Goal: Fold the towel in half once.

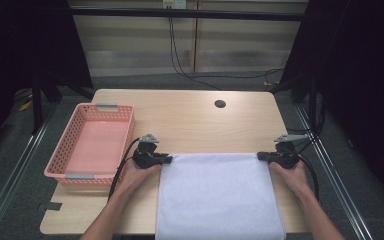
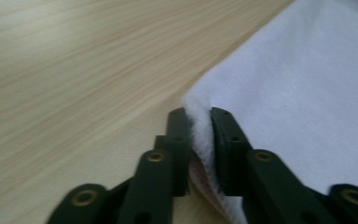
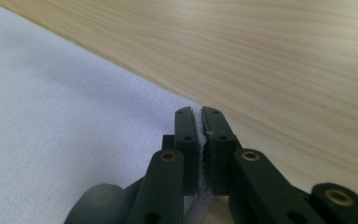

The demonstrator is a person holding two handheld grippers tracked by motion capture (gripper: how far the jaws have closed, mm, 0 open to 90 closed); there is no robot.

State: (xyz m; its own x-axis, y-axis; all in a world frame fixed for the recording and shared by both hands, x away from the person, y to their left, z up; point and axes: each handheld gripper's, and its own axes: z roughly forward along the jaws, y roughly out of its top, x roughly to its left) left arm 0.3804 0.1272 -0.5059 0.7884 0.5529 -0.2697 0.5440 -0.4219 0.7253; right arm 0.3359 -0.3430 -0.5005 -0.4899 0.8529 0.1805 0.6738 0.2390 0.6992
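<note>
A white towel lies flat on the wooden table, its near end hanging over the front edge. My left gripper is shut on the towel's far left corner; in the left gripper view that corner is pinched between the two black jaws of the left gripper. My right gripper is shut on the far right corner. In the right gripper view the jaws of the right gripper press a thin edge of the towel. Both grippers point inward, toward each other, along the towel's far edge.
A pink plastic basket with nothing in it stands at the table's left side, close to my left hand. A round cable hole sits near the table's far edge. Cables run along the floor behind the table.
</note>
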